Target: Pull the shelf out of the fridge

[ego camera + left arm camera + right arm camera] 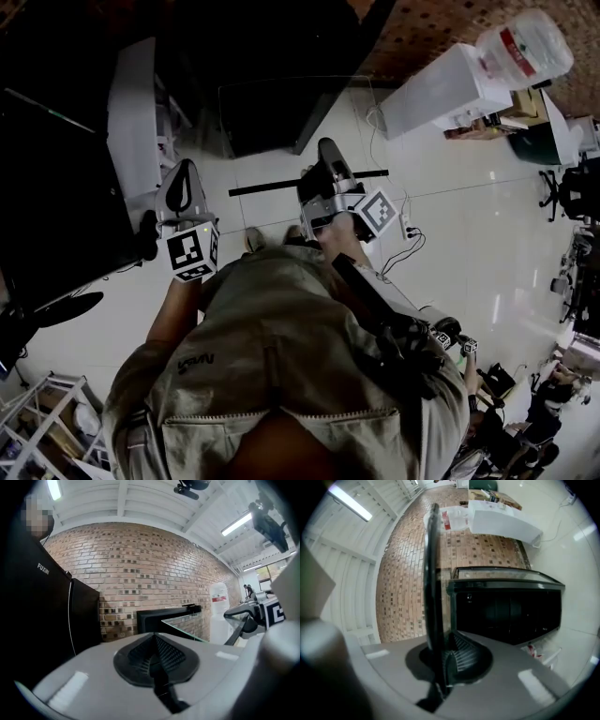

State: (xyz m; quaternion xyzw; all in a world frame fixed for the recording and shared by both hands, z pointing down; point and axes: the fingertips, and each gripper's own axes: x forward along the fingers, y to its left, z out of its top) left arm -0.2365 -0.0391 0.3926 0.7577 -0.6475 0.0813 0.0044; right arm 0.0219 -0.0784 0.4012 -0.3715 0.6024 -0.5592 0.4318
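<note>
One dark fridge (506,611) fills centre-right of right gripper view. I read glass shelf (431,573) as clear of it, long axis running top-to-bottom thru R gripper (443,660), clamped on it. L gripper (184,178), left-centre in head view, shut & empty.

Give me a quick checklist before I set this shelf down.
1. Right gripper shut on the shelf edge: ok.
2. Shelf out of the fridge: ok, it seems to hang free in front of it.
3. Left gripper supporting the shelf: not ok; it is shut, empty and off to the side.
4. Glass intact: cannot tell.
5. Set-down spot: not ok to the right, where a cable lies on the floor; pick another patch.
</note>
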